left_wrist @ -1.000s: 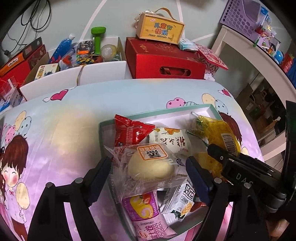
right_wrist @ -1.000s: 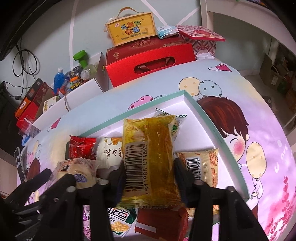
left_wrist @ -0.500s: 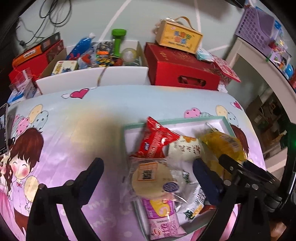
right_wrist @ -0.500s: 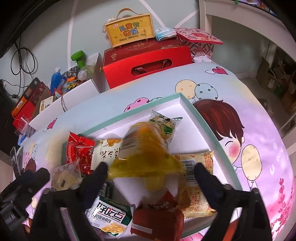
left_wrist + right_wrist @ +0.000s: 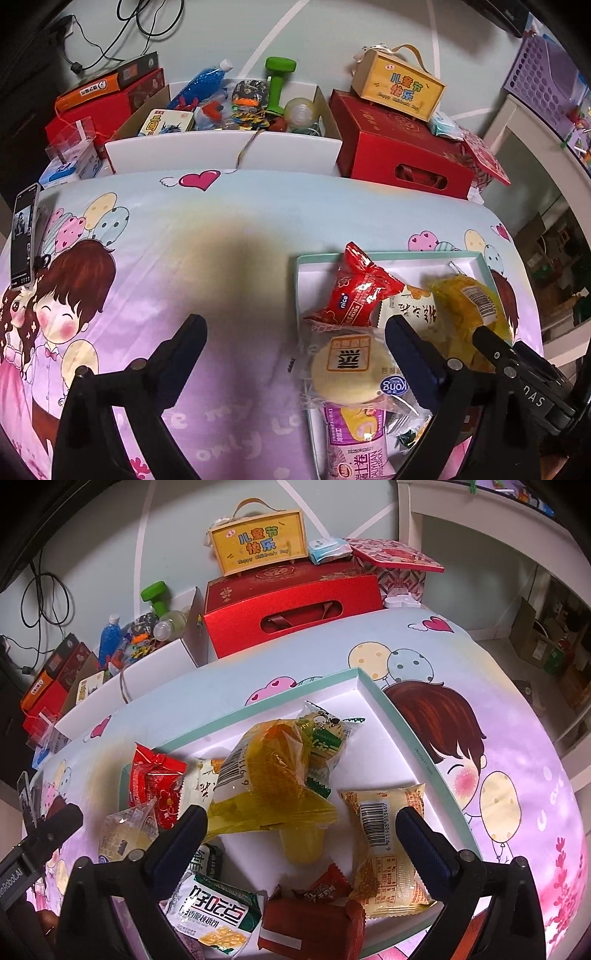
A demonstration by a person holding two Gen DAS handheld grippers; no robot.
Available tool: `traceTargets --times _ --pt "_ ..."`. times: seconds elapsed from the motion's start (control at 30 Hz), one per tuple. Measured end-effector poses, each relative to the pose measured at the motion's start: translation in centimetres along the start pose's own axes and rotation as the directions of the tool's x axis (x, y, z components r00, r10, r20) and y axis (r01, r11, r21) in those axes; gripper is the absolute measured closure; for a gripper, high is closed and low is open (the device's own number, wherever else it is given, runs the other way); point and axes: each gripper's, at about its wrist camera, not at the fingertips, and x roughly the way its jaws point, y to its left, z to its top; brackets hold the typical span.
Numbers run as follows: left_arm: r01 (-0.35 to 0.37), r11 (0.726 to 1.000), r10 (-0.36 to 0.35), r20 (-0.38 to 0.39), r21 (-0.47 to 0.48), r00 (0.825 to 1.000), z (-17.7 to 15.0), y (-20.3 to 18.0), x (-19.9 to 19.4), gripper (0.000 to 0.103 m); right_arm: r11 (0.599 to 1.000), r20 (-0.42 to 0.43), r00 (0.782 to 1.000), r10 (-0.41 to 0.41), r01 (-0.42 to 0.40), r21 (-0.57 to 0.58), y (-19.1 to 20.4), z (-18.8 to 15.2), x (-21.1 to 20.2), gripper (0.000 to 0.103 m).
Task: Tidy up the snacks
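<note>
Several snack packs lie heaped in the teal-rimmed tray (image 5: 402,716), yellow cake pack (image 5: 266,775) on top, round bun pack (image 5: 347,369) at its left edge. Both tongs empty, jaws wide: left gripper (image 5: 295,343), right gripper (image 5: 301,821). Looks like between placements; next prob. spread the pile flat.

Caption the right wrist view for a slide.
Open right claw above a yellow snack packet lying in the teal-rimmed tray among other snacks.

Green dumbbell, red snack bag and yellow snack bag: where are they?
Green dumbbell (image 5: 277,86): left wrist view, on its handle.
Red snack bag (image 5: 356,295): left wrist view, bag's middle.
Yellow snack bag (image 5: 269,771): right wrist view, bag's middle.
</note>
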Motion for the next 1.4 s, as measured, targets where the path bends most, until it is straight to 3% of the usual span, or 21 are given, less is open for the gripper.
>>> traceTargets --times 0.47,0.83,1.1,1.23,1.4 --pt "-0.063 0.998 0.063 -0.011 0.016 0.998 -1.0 0.9 -1.0 0.006 0.998 -0.007 0.999 -0.053 0.052 -0.037 1.2 -1.3 -0.9 0.000" --pt "-0.106 0.994 0.106 0.001 0.029 0.994 -3.5 2.1 -2.6 0.006 0.996 0.022 0.999 -0.028 0.030 -0.081 2.6 -4.0 -2.9 0.000" --pt "-0.099 0.995 0.099 0.009 -0.011 0.995 -5.9 3.7 -4.5 0.006 0.993 0.041 0.999 0.014 -0.009 -0.116 3.6 -6.8 -4.7 0.000" --pt "-0.093 0.995 0.094 0.020 -0.020 0.995 -7.3 4.3 -5.6 0.006 0.989 0.069 0.998 -0.008 0.018 -0.147 4.4 -8.3 -5.6 0.000" --pt "-0.121 0.993 0.122 0.016 -0.010 0.992 -9.2 4.7 -6.4 0.006 0.988 0.054 0.998 0.012 -0.004 -0.152 4.7 -10.0 -5.9 0.000"
